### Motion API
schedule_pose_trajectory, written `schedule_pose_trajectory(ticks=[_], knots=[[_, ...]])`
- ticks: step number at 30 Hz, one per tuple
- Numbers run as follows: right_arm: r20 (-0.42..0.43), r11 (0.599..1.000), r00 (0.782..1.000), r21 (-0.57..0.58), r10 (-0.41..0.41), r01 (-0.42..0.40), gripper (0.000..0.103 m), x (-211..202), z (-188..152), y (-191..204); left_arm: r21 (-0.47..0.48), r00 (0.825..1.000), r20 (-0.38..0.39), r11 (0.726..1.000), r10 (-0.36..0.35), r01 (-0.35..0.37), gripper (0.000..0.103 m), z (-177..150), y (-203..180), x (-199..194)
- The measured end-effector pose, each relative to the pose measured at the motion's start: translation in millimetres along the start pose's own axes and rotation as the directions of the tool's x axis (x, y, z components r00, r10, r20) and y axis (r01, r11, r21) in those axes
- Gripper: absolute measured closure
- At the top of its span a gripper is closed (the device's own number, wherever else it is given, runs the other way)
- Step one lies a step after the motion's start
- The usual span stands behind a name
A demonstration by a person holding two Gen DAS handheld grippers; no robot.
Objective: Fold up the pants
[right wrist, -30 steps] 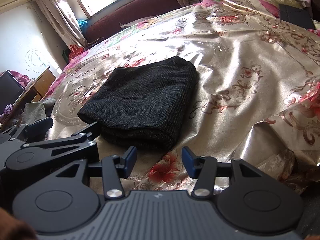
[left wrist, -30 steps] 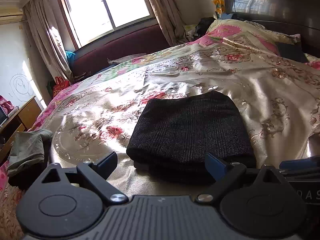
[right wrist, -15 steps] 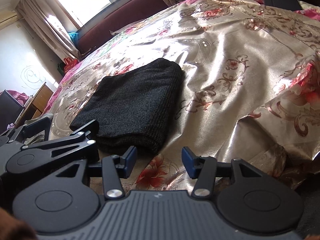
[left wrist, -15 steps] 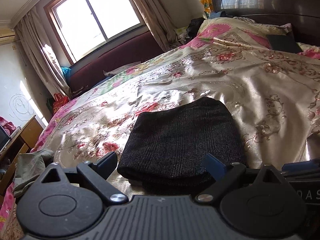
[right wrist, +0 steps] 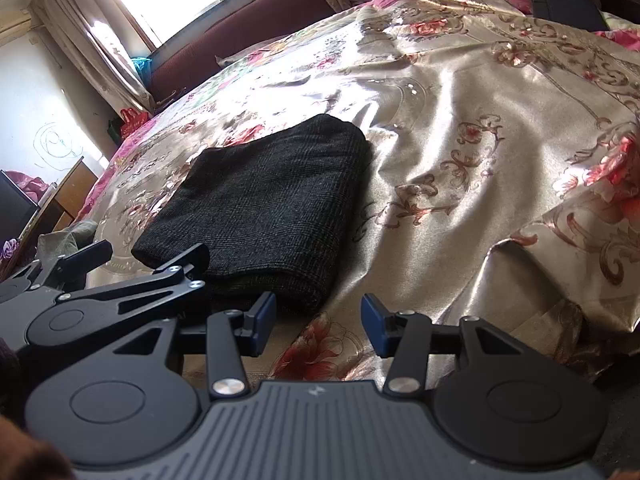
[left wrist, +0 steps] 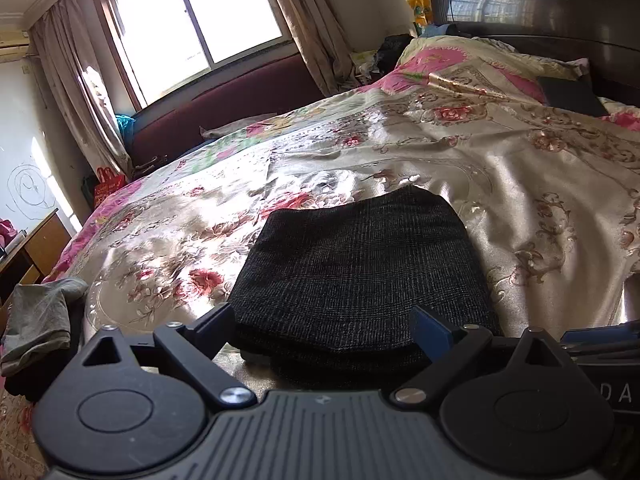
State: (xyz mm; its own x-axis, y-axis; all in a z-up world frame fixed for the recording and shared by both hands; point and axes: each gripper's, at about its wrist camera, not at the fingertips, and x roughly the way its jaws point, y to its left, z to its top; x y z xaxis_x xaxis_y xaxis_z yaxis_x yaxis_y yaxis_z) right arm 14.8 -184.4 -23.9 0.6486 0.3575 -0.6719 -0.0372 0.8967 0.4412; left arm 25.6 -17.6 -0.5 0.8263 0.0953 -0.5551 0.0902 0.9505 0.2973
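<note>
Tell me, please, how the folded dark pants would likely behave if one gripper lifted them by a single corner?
The folded pants look like soft knit stacked in several layers, so they would probably sag and unfold. The satin bedspread looks glossy, so a push would likely slide the whole stack.

One folded dark knitted pair of pants (left wrist: pixel 360 276) and one crumpled grey garment (left wrist: pixel 40 320) are counted on the bed (left wrist: pixel 540 200).

Pants (left wrist: pixel 360 276): dark cloth, coarse matt weave, faint check. Bedspread (left wrist: pixel 540 184): glossy satin-like cloth, floral print, creased. Left gripper (left wrist: pixel 320 326) and right gripper (right wrist: pixel 318 320): matt black plastic, ribbed housings, shiny metal pivot screws, blue pads (right wrist: pixel 266 316).
</note>
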Motion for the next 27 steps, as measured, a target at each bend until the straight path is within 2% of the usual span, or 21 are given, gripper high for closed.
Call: schedule_pose_trajectory(ticks=[11,27], knots=[[-0.005,0.997,0.999,-0.068,-0.038,0.038,0.053,-2,1,23,-0.069,1.0,-0.012,0.997,-0.018,0.017,0.0,-7,18,-1],[-0.006,0.993,1.0,-0.116,-0.03,0.029,0.053,3,9,40,-0.147,1.0,-0.016,0.989,-0.015,0.012,0.0,-8,38,1]])
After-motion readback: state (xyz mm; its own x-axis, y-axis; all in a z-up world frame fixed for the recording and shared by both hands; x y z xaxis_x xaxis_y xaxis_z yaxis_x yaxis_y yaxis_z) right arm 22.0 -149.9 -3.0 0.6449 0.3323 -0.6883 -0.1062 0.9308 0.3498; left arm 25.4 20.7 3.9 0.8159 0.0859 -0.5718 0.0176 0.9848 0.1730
